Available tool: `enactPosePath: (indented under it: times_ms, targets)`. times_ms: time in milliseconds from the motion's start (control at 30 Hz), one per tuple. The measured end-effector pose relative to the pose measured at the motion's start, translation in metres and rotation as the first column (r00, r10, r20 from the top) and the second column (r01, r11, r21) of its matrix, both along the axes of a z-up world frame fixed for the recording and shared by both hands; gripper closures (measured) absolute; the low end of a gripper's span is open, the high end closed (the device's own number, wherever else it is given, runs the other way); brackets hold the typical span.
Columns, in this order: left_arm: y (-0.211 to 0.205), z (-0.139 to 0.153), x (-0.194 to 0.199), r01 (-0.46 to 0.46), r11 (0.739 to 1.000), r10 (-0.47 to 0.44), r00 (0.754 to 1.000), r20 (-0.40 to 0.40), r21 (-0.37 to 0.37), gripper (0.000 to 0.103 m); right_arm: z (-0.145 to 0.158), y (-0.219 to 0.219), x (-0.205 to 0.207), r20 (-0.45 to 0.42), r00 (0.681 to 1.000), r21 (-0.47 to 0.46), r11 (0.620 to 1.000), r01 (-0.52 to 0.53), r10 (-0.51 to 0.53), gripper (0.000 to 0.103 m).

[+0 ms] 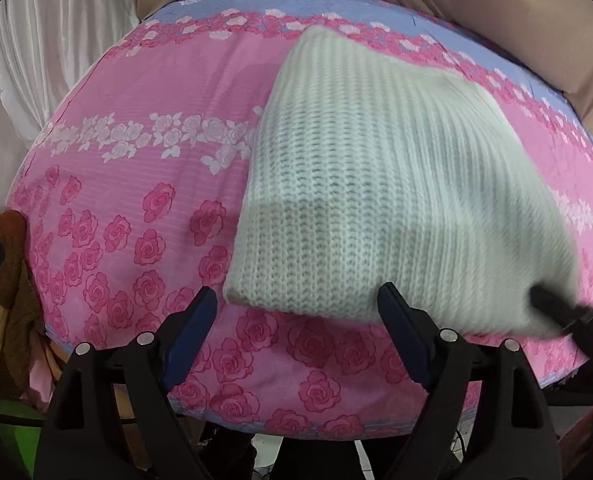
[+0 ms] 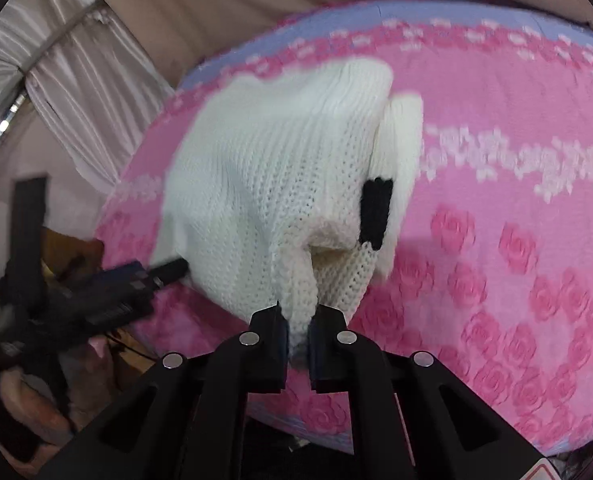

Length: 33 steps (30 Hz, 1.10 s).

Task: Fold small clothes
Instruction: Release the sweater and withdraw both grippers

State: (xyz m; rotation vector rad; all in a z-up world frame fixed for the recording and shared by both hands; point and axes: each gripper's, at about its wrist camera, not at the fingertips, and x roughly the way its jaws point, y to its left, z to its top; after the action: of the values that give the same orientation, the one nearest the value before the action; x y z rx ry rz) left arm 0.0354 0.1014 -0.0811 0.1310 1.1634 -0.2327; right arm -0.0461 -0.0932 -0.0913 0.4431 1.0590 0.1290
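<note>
Claws first. The right gripper (image 2: 298, 322) is pinched tight on the near edge of the white knit piece (image 2: 272, 200). A bunch of the soft knit sits squeezed between its two black jaws, and the cloth lifts up from there like a little tent. A small black patch (image 2: 374, 212) shows on the right side of it, beside a rolled white part.

The left gripper (image 1: 296, 312) is wide open. Nothing is between its jaws. The near left corner of the white knit piece (image 1: 376, 200) lies just in front of it, and the right blue pad (image 1: 404, 332) seems to sit at the hem, but I cannot tell if it touches.

Going outward, the knit piece lies on the pink rose cover (image 1: 136, 200), a bit to the right of the middle. Its long way runs from the near edge, by the claws, up and away to the far blue strip. A brown cloth (image 1: 0, 264) sits off the left edge, well apart.

So the thing to fold stretches away from both claws. The right claw already has it. The left claw is near the other corner and, I think, needs to close on that corner next. Then both could carry the near edge over to the far end.
</note>
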Motion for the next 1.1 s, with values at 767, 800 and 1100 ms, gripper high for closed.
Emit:
enactPosePath:
  times_ms: [767, 800, 1100]
  targets:
    - [-0.033, 0.038, -0.051, 0.025, 0.998, -0.015, 0.985, 0.17, -0.059, 0.013, 0.057, 0.011, -0.054, 0.175, 0.982, -0.255, 0.96, 0.112, -0.068, 0.039]
    - [-0.033, 0.04, -0.054, 0.025, 0.998, -0.012, 0.982, 0.186, -0.066, 0.013, 0.056, 0.012, -0.054, 0.173, 0.982, -0.254, 0.961, 0.113, -0.07, 0.038]
    - [-0.038, 0.048, -0.064, 0.021, 1.0, -0.023, 0.961, 0.277, 0.012, 0.01, 0.055, 0.015, -0.059, 0.181, 0.978, -0.279, 0.948, 0.153, -0.105, 0.028]
